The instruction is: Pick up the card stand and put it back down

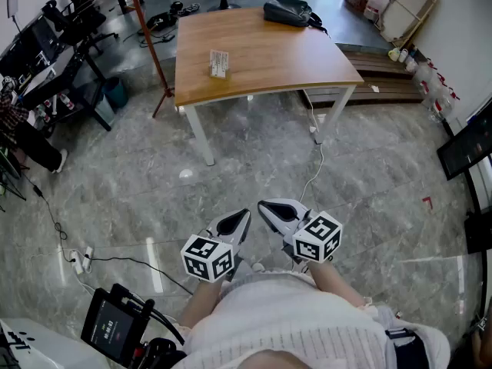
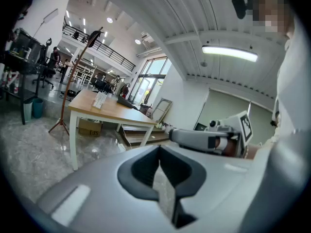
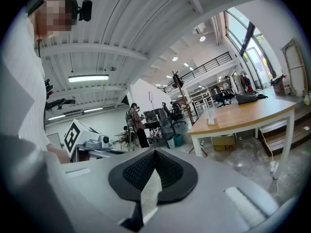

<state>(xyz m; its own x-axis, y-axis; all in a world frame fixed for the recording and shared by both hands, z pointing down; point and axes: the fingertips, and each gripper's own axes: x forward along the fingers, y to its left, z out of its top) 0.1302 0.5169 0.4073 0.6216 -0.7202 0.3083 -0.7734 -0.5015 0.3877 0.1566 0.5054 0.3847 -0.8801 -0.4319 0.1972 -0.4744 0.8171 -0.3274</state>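
The left tongs and the right tongs are both clenched on nothing, held side by side over the grey floor close to the person's body, well apart from the card stand, which stands upright on the wooden tabletop ahead.

no legible text, card stand print blurred
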